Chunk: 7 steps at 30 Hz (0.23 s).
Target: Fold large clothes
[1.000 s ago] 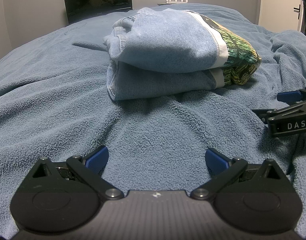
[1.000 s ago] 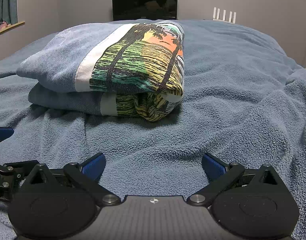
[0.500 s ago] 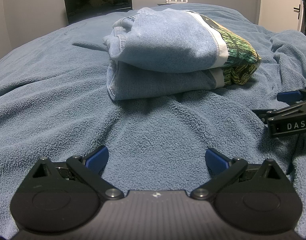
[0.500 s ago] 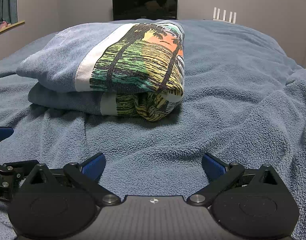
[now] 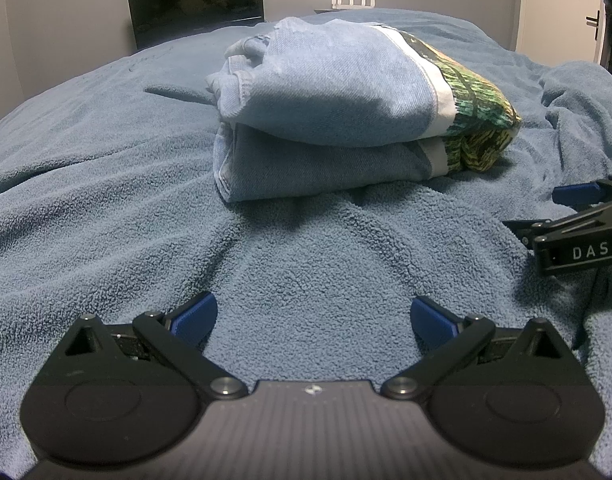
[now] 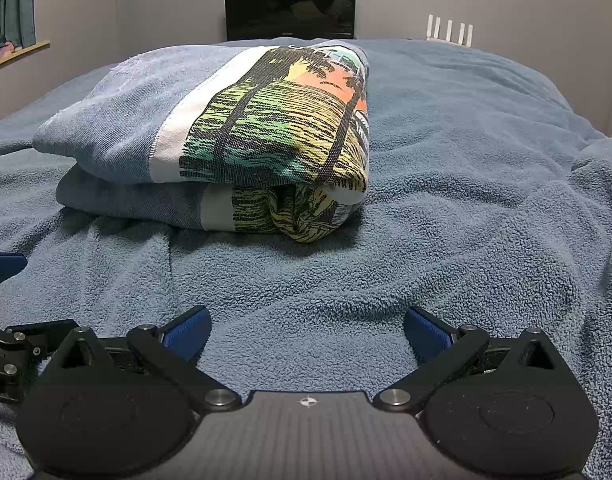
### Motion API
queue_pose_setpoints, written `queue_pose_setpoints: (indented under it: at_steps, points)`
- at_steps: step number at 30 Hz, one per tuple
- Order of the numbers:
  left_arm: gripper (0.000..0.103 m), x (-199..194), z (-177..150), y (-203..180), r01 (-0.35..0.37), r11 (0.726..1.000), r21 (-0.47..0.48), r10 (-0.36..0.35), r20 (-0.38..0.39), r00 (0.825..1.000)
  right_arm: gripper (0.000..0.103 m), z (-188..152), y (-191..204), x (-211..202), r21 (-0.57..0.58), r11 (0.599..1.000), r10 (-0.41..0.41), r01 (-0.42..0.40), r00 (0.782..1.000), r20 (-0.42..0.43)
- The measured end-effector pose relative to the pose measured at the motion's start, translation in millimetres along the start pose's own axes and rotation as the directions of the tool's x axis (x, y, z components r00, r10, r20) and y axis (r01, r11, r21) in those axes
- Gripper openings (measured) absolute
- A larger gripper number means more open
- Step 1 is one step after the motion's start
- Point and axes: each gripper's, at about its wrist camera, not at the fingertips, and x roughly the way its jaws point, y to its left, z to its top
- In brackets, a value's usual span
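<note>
Your left gripper point(image 5: 313, 316) and right gripper point(image 6: 306, 330) both gape wide, empty — the folded sweatshirt point(image 6: 234, 136) lies ahead on the blanket point(image 6: 466, 200), untouched.

**Your two grippers, up close**

Your left gripper point(image 5: 312, 318) and right gripper point(image 6: 306, 326) look alike: matte black housings with round discs, silver pivot screws, angled black linkages and blue pads point(image 5: 196, 316). White "DAS" lettering point(image 5: 590, 250) marks one's side.

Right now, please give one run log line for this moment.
garment: folded, lying on blanket | left hand-held gripper: open, empty | right hand-held gripper: open, empty
</note>
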Motion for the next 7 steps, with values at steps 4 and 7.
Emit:
queue_pose_setpoints:
  at_steps: [4,7]
  points:
    - [0.103,0.0,-0.9,0.8,0.002,1.000,-0.001,-0.002,0.001,1.000,0.103,0.7,1.3,0.1,-0.001,1.000,0.000,0.000,1.000,-0.001]
    - [0.103,0.1,-0.8,1.4,0.002,1.000,-0.002,-0.002,-0.002,1.000,0.103,0.6,1.0,0.0,-0.001,1.000,0.000,0.000,1.000,0.000]
